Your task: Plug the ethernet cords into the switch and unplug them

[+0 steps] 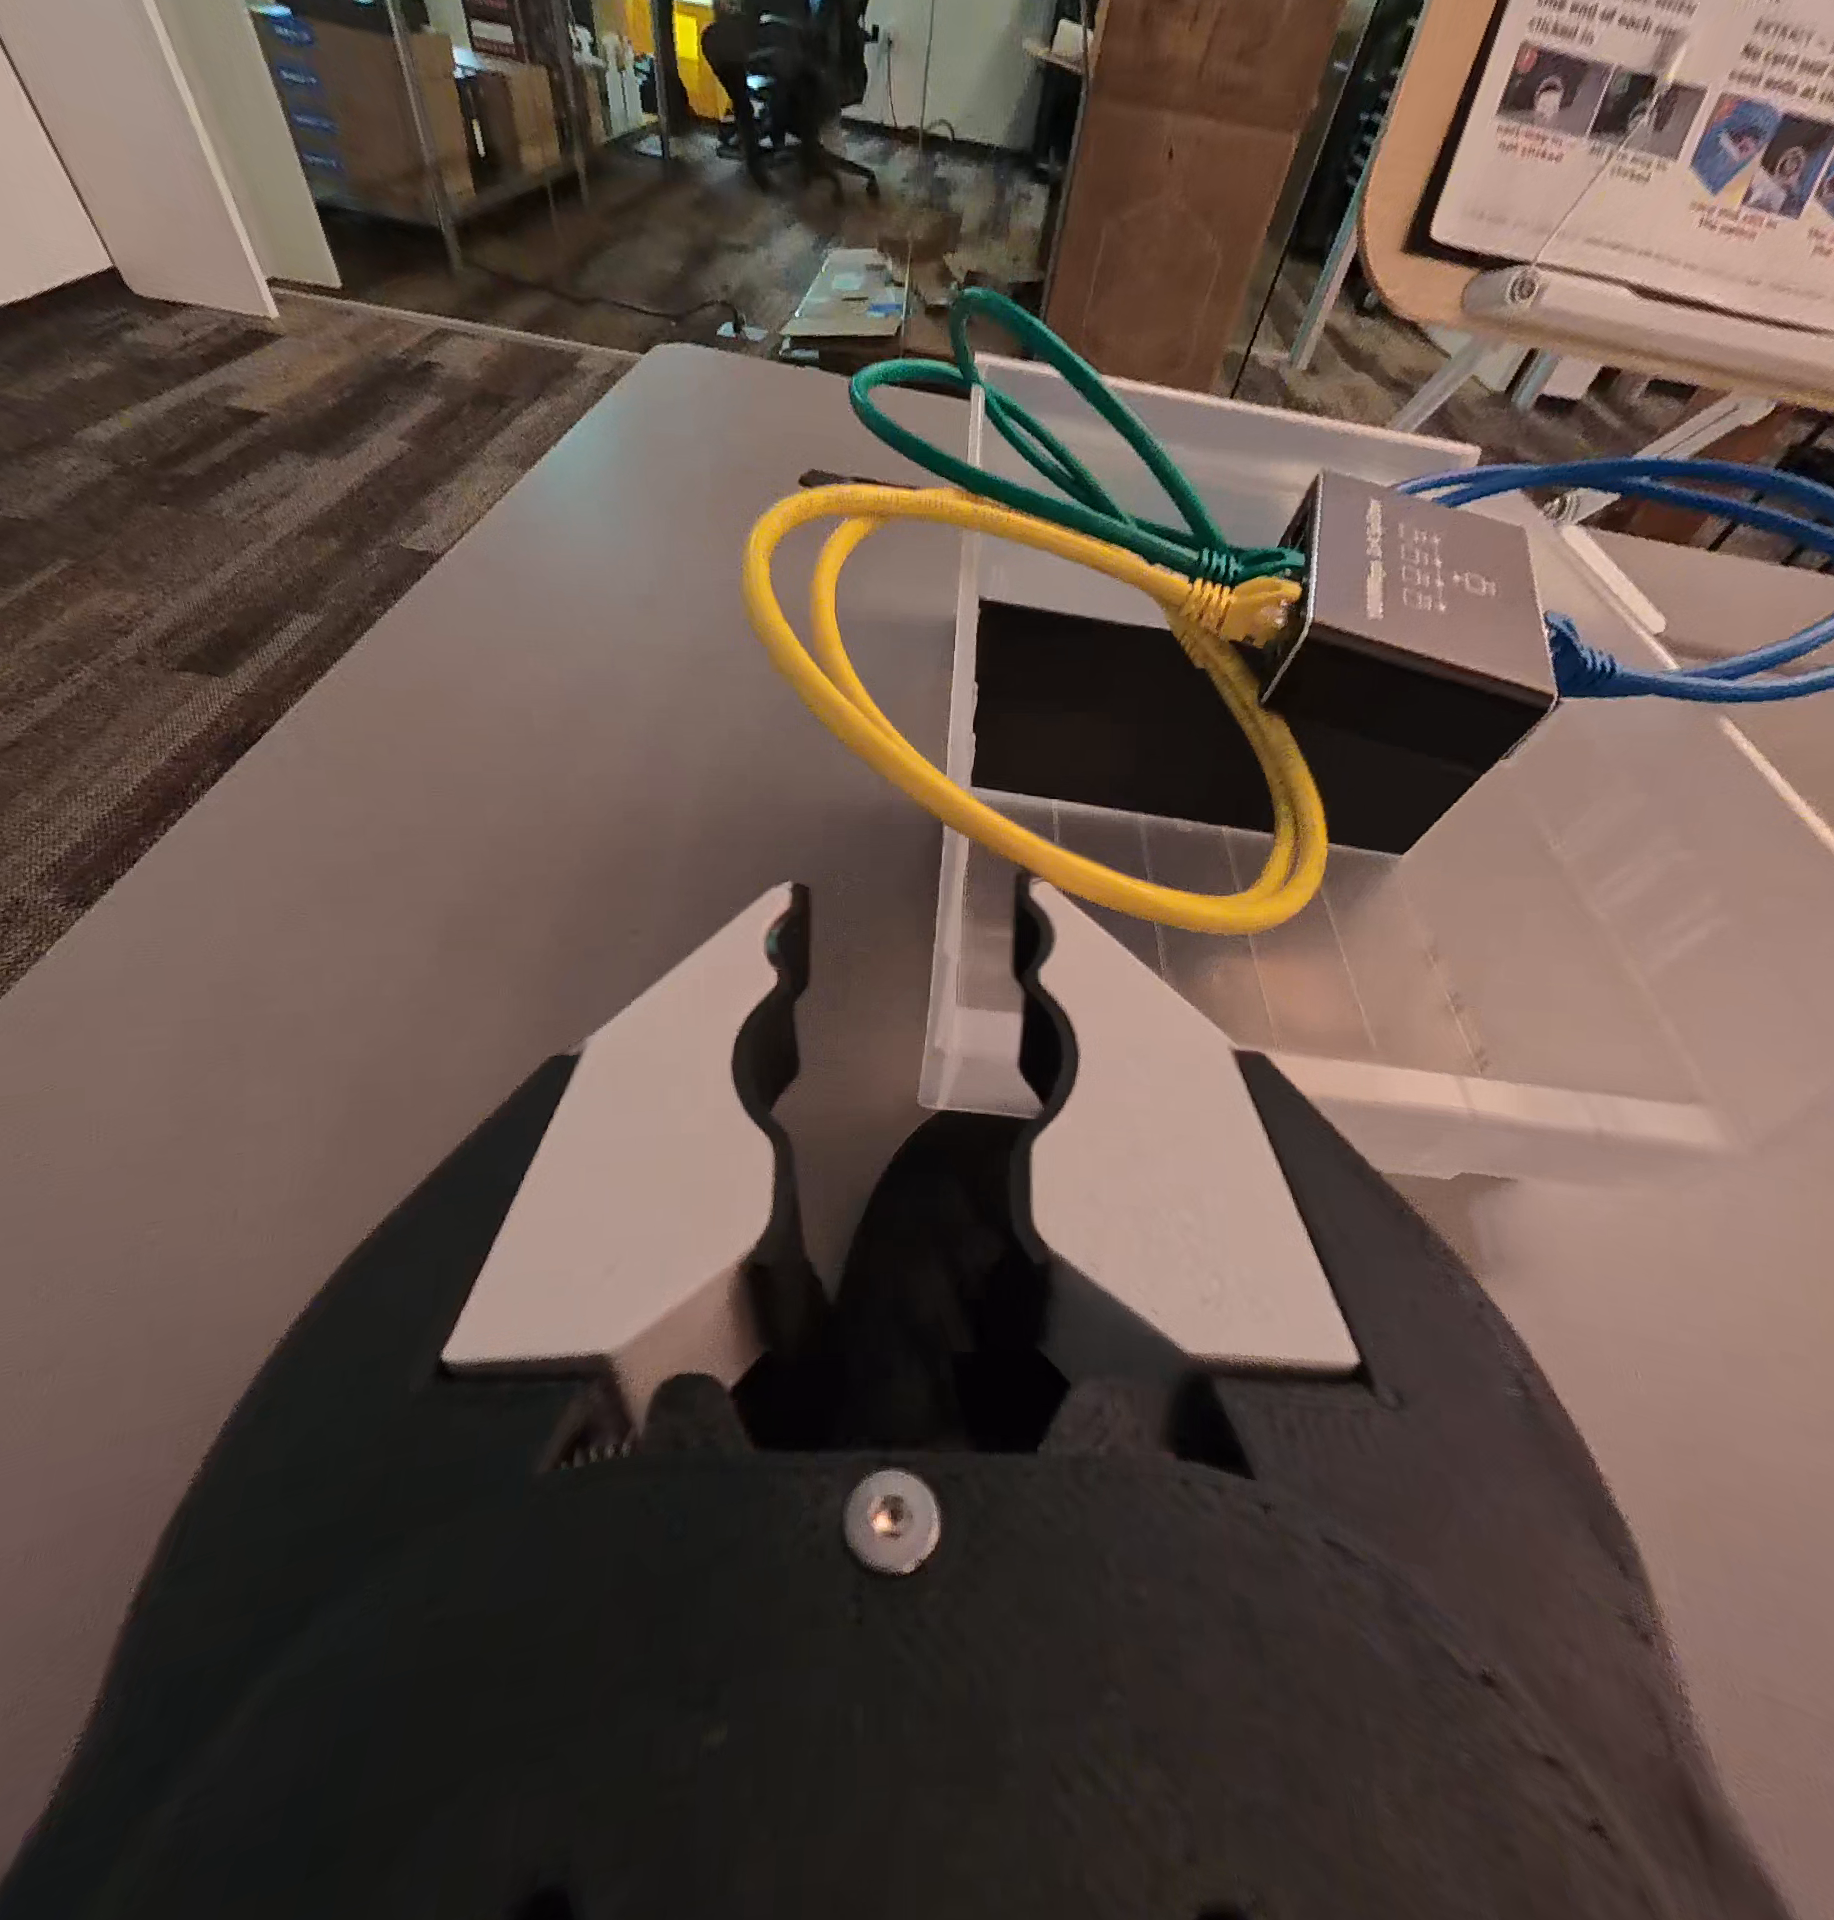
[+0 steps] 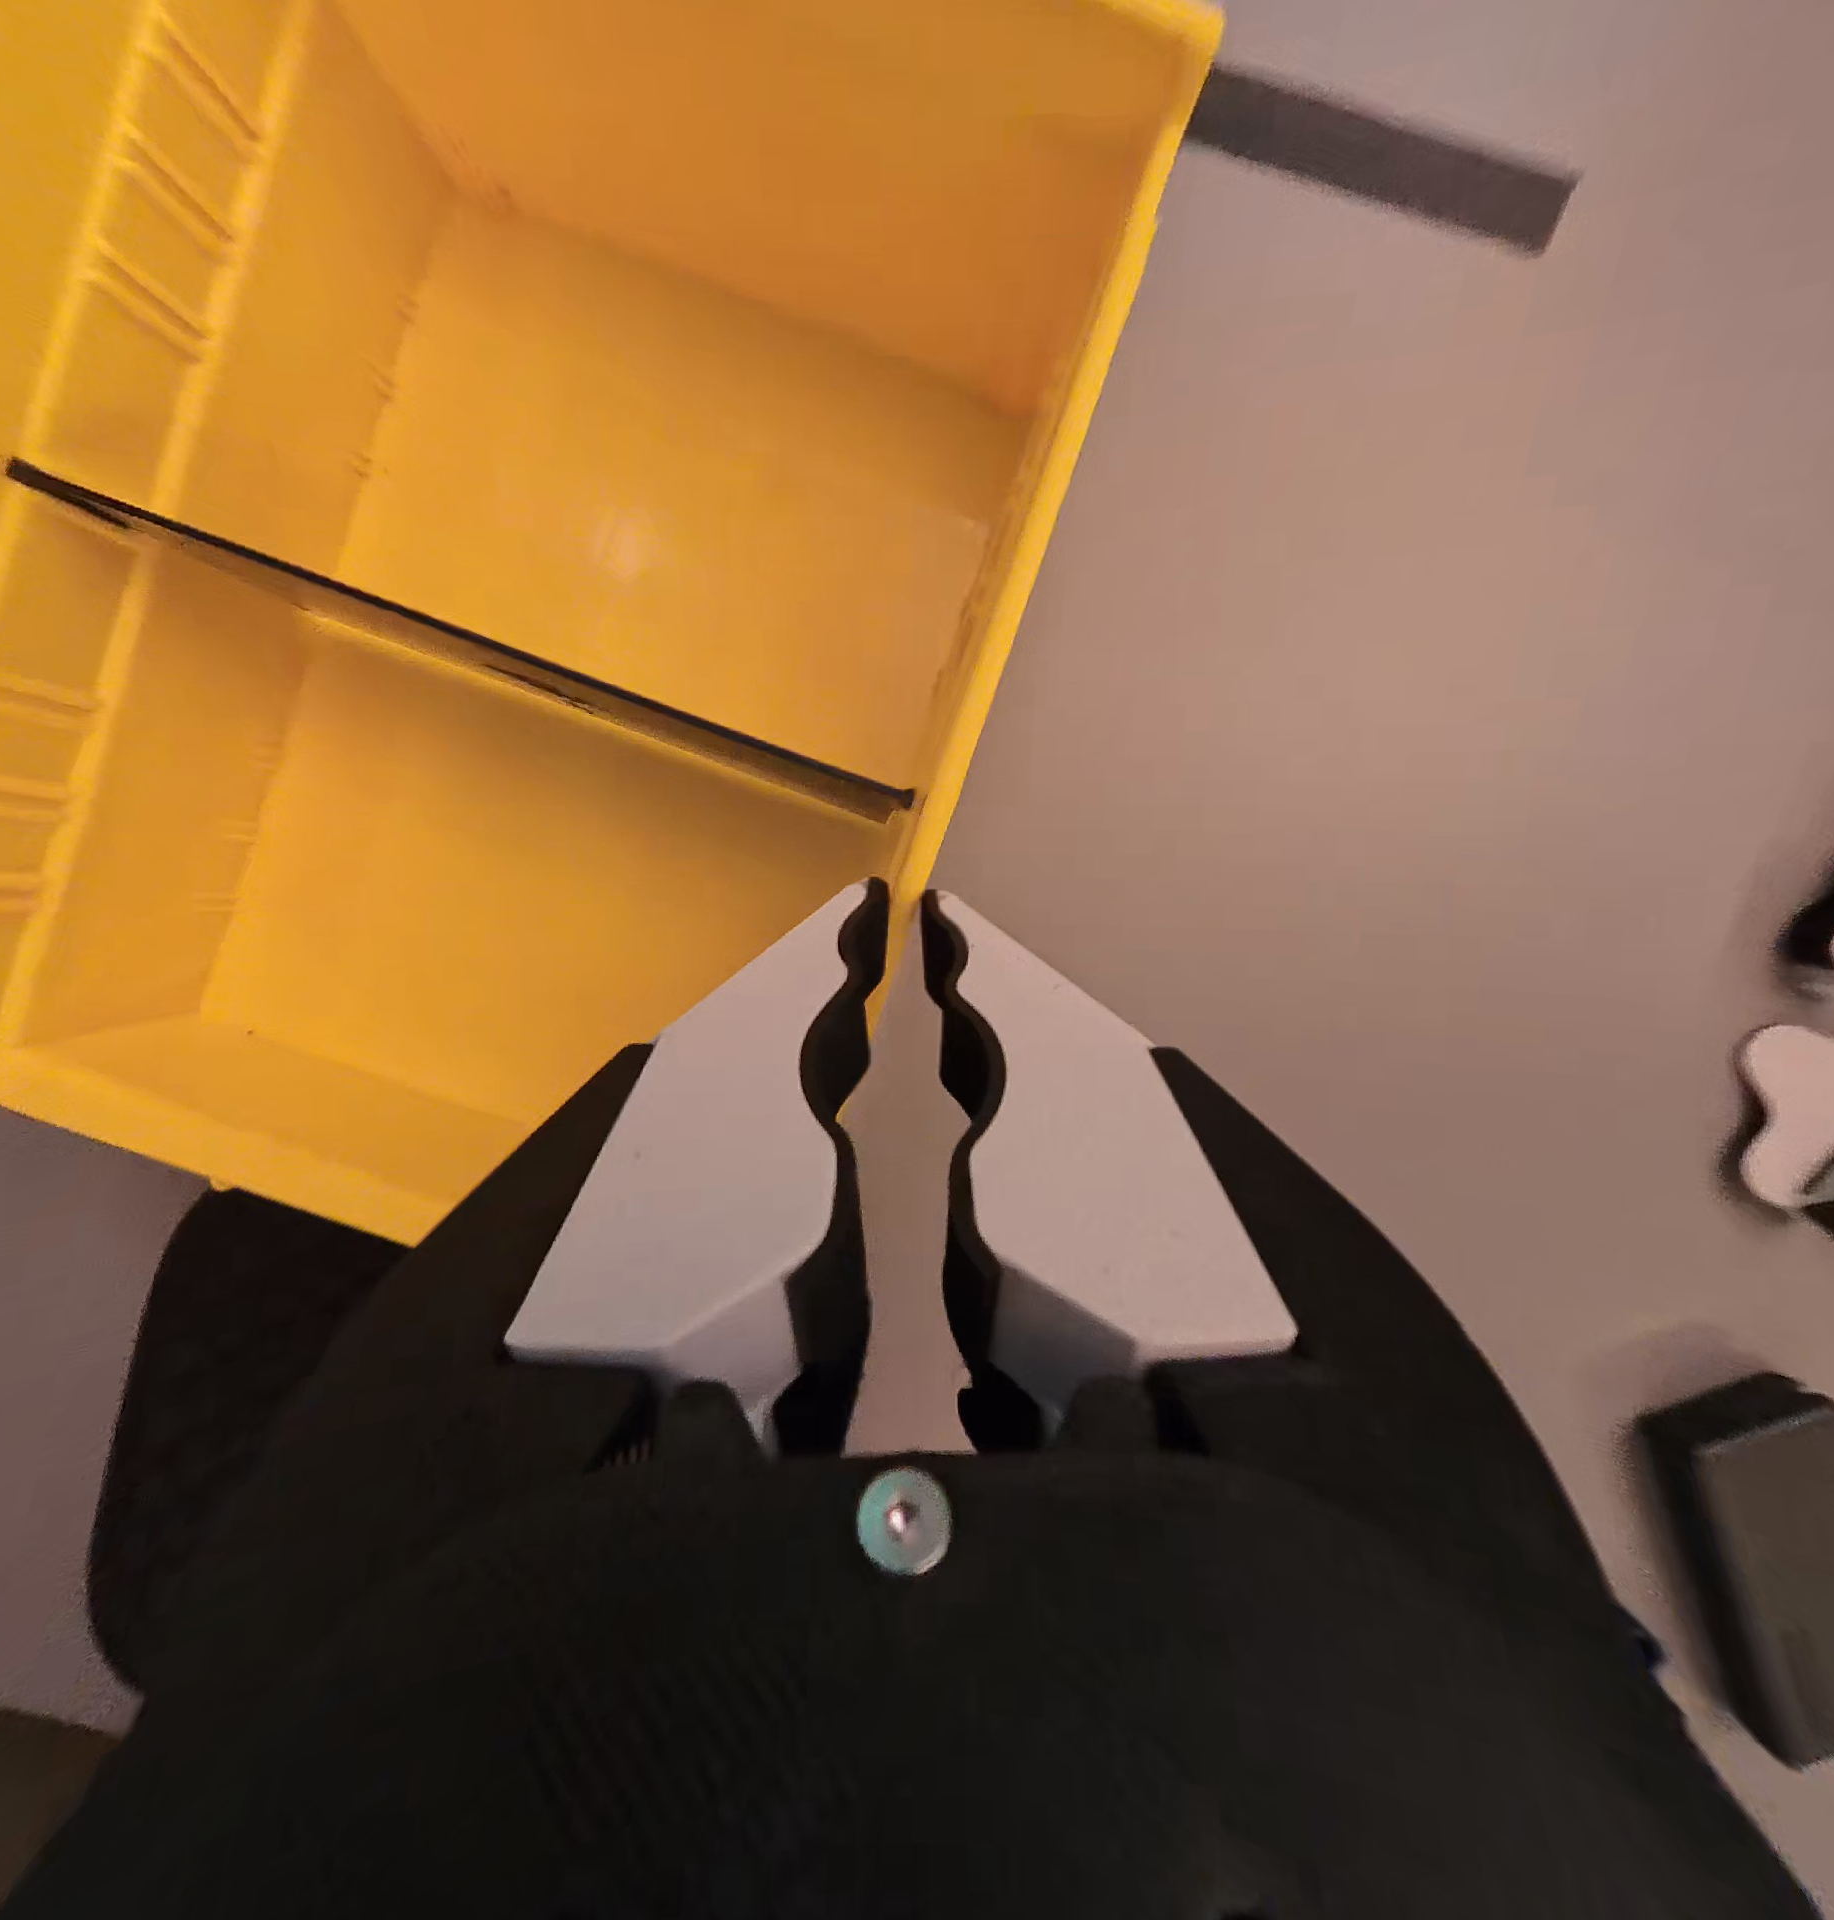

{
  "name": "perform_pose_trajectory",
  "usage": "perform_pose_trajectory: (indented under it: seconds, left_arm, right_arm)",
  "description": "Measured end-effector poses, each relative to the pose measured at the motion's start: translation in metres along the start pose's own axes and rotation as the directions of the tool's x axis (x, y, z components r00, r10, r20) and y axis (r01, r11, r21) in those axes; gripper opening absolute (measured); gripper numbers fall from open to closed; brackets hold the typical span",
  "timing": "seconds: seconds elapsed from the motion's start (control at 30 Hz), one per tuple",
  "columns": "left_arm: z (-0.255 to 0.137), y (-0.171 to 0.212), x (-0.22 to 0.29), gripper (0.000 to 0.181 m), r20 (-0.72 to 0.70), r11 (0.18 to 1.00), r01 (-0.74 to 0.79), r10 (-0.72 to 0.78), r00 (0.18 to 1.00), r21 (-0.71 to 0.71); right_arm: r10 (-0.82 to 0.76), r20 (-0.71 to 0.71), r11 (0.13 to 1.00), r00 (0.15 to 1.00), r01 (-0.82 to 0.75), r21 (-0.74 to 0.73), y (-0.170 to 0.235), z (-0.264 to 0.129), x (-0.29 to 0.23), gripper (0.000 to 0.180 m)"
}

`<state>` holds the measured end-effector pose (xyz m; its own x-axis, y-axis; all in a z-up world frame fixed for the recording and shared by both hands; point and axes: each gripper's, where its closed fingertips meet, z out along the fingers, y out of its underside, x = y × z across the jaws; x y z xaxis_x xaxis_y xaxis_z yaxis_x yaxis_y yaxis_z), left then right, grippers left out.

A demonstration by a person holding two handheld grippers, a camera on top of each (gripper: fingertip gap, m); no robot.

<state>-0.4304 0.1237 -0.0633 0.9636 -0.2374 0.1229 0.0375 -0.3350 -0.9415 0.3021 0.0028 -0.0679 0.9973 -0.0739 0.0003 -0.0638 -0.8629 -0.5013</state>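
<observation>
Left view only: switch with yellow cord, green cord plugged; left claw open, empty.
Right view only: yellow bin; right claw nearly closed astride its wall.

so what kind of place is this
Probably an office or lab workspace: a grey table, patterned carpet, a person on an office chair beyond, and stacked cardboard boxes on shelving.

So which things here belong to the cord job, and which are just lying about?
Job: switch; yellow ethernet cord; green ethernet cord; blue ethernet cord; left gripper, open; right gripper, nearly closed.

Lying about: yellow divided bin; clear acrylic stand; instruction board; cardboard.
</observation>
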Motion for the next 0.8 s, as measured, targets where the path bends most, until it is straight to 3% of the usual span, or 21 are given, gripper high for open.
perform_pose_trajectory:
  seconds: [0.13, 0.27, 0.47, 0.57, 0.6, 0.7, 0.8]
  left_arm:
    - [-0.001, 0.007, -0.003, 0.056, 0.002, 0.999, -0.024, 0.024, 1.000, -0.026]
    - [0.006, 0.008, -0.004, 0.071, -0.015, 0.999, -0.026, 0.025, 1.000, -0.046]
    - [0.021, 0.009, 0.004, 0.073, -0.095, 0.993, -0.033, 0.022, 0.995, -0.111]
    - [0.030, 0.009, 0.014, 0.073, -0.160, 0.989, -0.029, 0.005, 0.987, -0.147]
    - [0.033, 0.009, 0.017, 0.073, -0.179, 0.986, -0.026, -0.003, 0.984, -0.163]
    - [0.040, 0.007, 0.024, 0.058, -0.219, 0.984, -0.038, -0.001, 0.976, -0.174]
    - [0.048, 0.015, 0.026, 0.030, -0.221, 0.974, -0.057, 0.007, 0.975, -0.220]
  right_arm:
    - [-0.065, -0.112, 0.992, 0.992, 0.076, 0.096, -0.009, -0.020, 0.010, 0.000]
    - [-0.047, -0.082, 0.993, 0.996, 0.055, 0.100, -0.006, -0.023, 0.008, 0.000]
    - [0.003, -0.039, 0.987, 0.999, 0.003, 0.159, -0.006, -0.036, 0.004, 0.001]
    - [0.041, 0.012, 0.982, 0.999, -0.043, 0.184, -0.001, -0.036, -0.002, 0.006]
    - [0.061, 0.024, 0.980, 0.998, -0.065, 0.186, 0.001, -0.036, -0.003, 0.021]
    - [0.100, 0.041, 0.981, 0.994, -0.106, 0.165, 0.011, -0.031, -0.007, 0.055]
    - [0.120, 0.057, 0.986, 0.991, -0.126, 0.108, 0.023, -0.022, -0.014, 0.059]
